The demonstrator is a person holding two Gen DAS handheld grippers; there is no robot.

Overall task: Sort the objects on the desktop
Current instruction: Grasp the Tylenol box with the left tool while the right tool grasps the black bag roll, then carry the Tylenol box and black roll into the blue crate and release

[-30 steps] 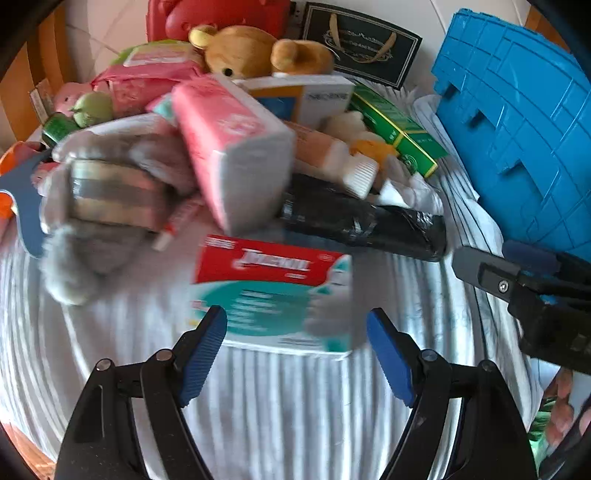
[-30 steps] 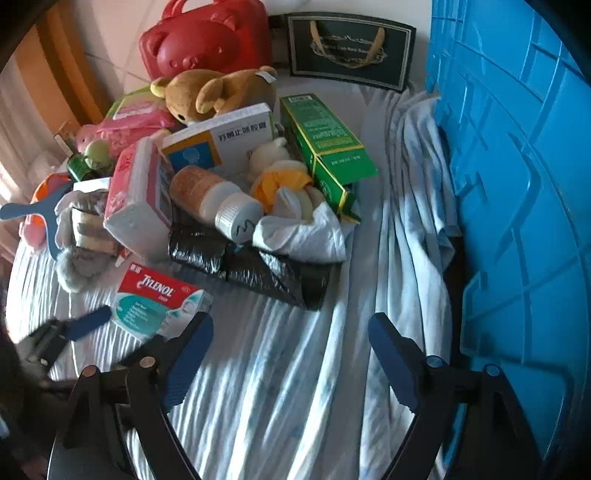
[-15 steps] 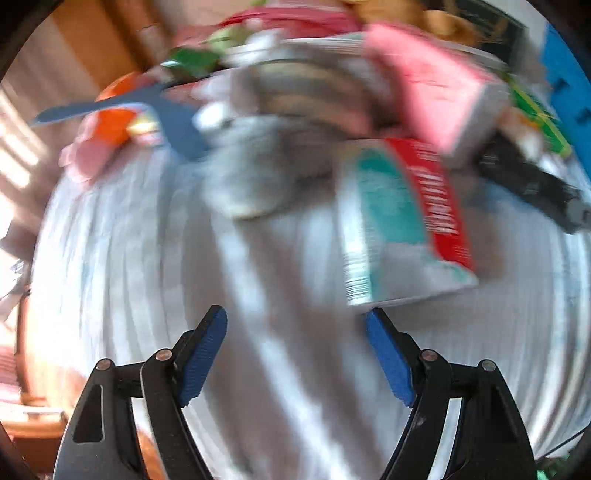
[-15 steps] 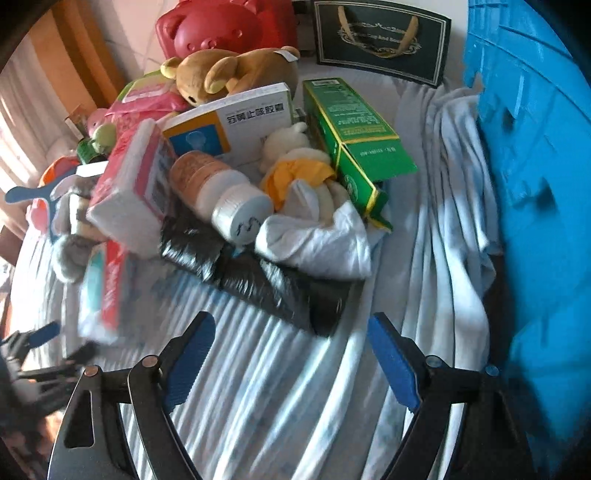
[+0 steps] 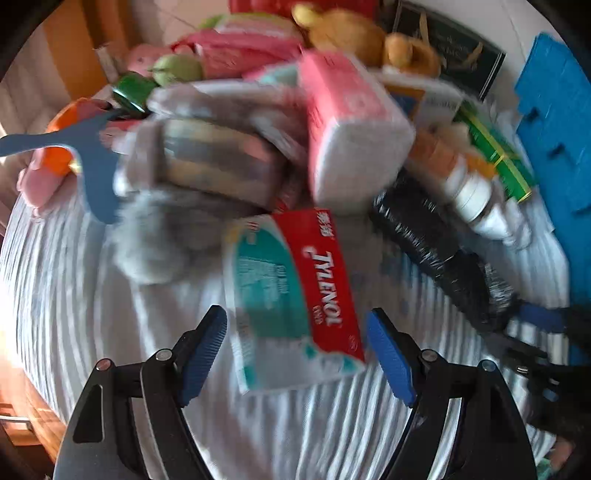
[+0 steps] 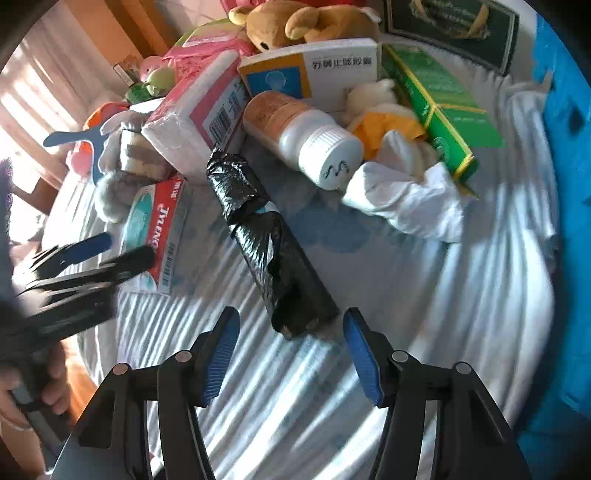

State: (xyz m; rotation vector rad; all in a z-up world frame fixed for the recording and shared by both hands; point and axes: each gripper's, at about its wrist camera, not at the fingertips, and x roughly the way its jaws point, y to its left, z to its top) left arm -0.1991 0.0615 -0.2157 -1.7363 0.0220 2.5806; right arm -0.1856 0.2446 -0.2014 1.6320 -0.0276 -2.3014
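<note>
A red and teal Tylenol box (image 5: 295, 295) lies lengthwise on the striped cloth, its near half between the blue pads of my left gripper (image 5: 297, 343). That gripper is open and neither pad presses the box. The same box (image 6: 159, 232) shows in the right wrist view with the left gripper (image 6: 92, 254) over its near end. A black plastic-wrapped roll (image 6: 269, 243) lies pointing at my right gripper (image 6: 291, 347). Its jaws are closing, with the roll's near end just between the fingertips and untouched.
The pile behind holds a pink tissue pack (image 6: 199, 110), a white bottle (image 6: 306, 140), a green box (image 6: 436, 107), a white and blue medicine box (image 6: 314, 66), a brown teddy bear (image 6: 306, 22), a grey plush toy (image 5: 177, 206) and a white cloth (image 6: 410, 199). A blue crate (image 6: 569, 184) stands on the right.
The left gripper has swung round, so the Tylenol box now lies lengthwise between its fingers. The right gripper has dropped toward the black roll and its jaws have narrowed.
</note>
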